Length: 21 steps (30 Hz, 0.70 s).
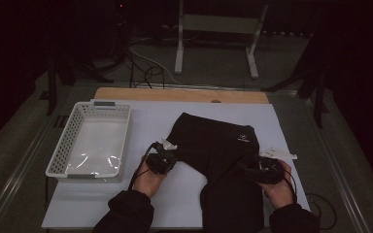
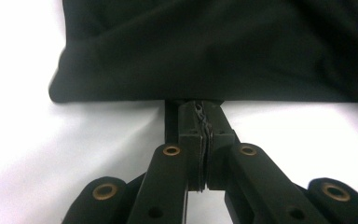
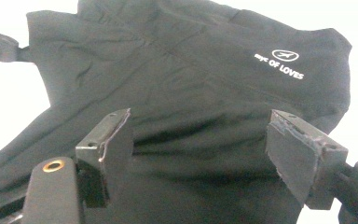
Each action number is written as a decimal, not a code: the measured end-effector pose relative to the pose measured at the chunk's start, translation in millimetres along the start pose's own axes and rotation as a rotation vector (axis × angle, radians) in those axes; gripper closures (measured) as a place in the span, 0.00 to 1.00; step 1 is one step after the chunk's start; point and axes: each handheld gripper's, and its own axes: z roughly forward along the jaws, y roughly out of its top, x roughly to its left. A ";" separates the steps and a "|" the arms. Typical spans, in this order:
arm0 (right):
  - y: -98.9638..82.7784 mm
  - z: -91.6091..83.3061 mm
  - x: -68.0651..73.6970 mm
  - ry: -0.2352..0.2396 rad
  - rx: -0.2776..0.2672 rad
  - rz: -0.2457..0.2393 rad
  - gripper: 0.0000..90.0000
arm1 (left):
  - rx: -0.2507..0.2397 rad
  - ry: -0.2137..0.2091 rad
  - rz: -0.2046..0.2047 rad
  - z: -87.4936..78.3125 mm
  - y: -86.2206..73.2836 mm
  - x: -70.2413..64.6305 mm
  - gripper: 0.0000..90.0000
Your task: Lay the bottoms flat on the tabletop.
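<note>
A black garment (image 1: 218, 145) lies spread on the white table cover (image 1: 150, 121), with a small white logo (image 1: 243, 138) near its right edge. My left gripper (image 1: 169, 156) is at the garment's left hem. In the left gripper view the jaws are pressed together, and my left gripper (image 2: 200, 109) pinches the hem of the garment (image 2: 214, 46) at its tips. My right gripper (image 1: 257, 171) is over the garment's right side. In the right gripper view my right gripper (image 3: 198, 135) stands wide open above the cloth (image 3: 191, 70), below the printed logo (image 3: 279, 63), with nothing gripped.
A white perforated basket (image 1: 63, 160) stands at the table's left and holds nothing I can make out. A wooden board edge (image 1: 179, 94) runs along the table's far side. Beyond it are cables and a white stand (image 1: 213, 29) on the floor.
</note>
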 end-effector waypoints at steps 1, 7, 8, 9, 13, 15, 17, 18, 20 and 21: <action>0.1 -0.1 0.0 0.001 0.001 -0.002 0.27 | -0.017 -0.007 0.001 -4.7 0.6 -1.8 0.99; 0.3 0.0 1.6 0.002 -0.002 -0.006 0.27 | -0.068 -0.045 0.022 -25.2 5.0 -8.7 0.99; 0.4 -0.3 1.8 0.002 -0.002 -0.005 0.27 | -0.074 -0.049 0.023 -27.7 5.3 -9.3 0.99; 0.5 -0.5 1.8 0.000 -0.003 -0.004 0.27 | -0.084 -0.059 0.024 -31.5 5.6 -10.4 0.99; 0.8 -1.4 2.0 0.000 -0.004 -0.002 0.27 | -0.118 -0.072 0.033 -45.1 6.6 -14.3 0.99; 0.7 -1.2 2.0 0.000 -0.003 -0.003 0.27 | -0.136 -0.076 0.040 -51.7 7.4 -16.5 0.99; 0.7 -1.1 2.0 0.001 -0.004 -0.004 0.27 | -0.153 -0.077 0.045 -58.0 7.9 -18.9 0.99; 0.8 -1.3 2.2 0.000 -0.004 -0.003 0.27 | -0.160 -0.083 0.048 -61.9 8.1 -20.3 0.99; 0.9 -1.6 2.3 0.001 -0.005 -0.004 0.27 | -0.172 -0.093 0.054 -67.0 8.4 -23.2 0.99; 0.9 -1.6 2.3 -0.001 -0.007 -0.003 0.27 | -0.180 -0.103 0.057 -70.0 8.6 -25.0 0.99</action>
